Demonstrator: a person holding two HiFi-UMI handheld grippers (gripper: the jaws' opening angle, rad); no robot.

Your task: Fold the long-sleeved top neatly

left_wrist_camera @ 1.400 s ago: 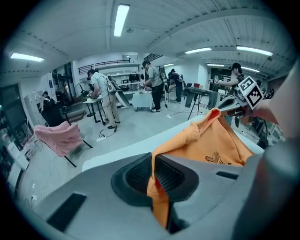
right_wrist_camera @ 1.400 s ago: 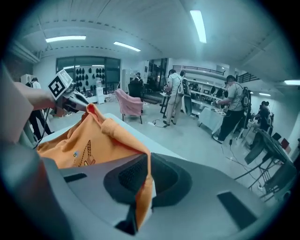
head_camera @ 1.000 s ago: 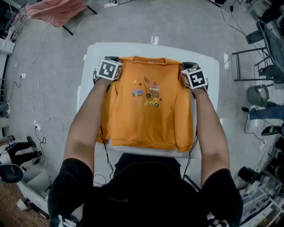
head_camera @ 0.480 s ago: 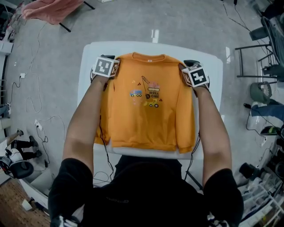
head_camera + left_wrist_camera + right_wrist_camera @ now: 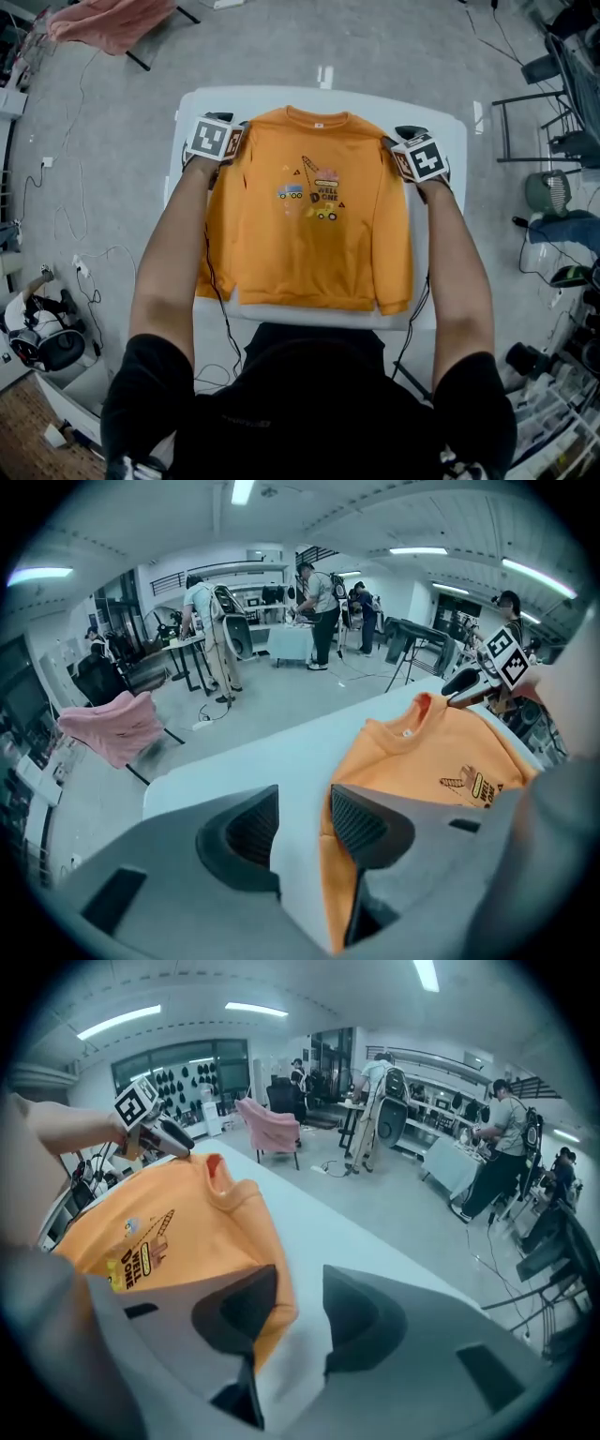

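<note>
Item one — orange long-sleeved top [image 5: 309, 225]: lay flat and front up on the white table [image 5: 441, 131], collar toward the far side, sleeves down along its sides, hem nearest me.

Item two — left gripper [image 5: 305, 822]: at the top's left shoulder, jaws spread, having just been opening. I saw only the shoulder's edge between them, unpinched.

Item three, right gripper [image 5: 300, 1312]: at the right shoulder, jaws likewise parted after just opening, fabric edge beside one pad, not gripped.

Item four, pink cloth [image 5: 112, 23]: beyond the table.
</note>
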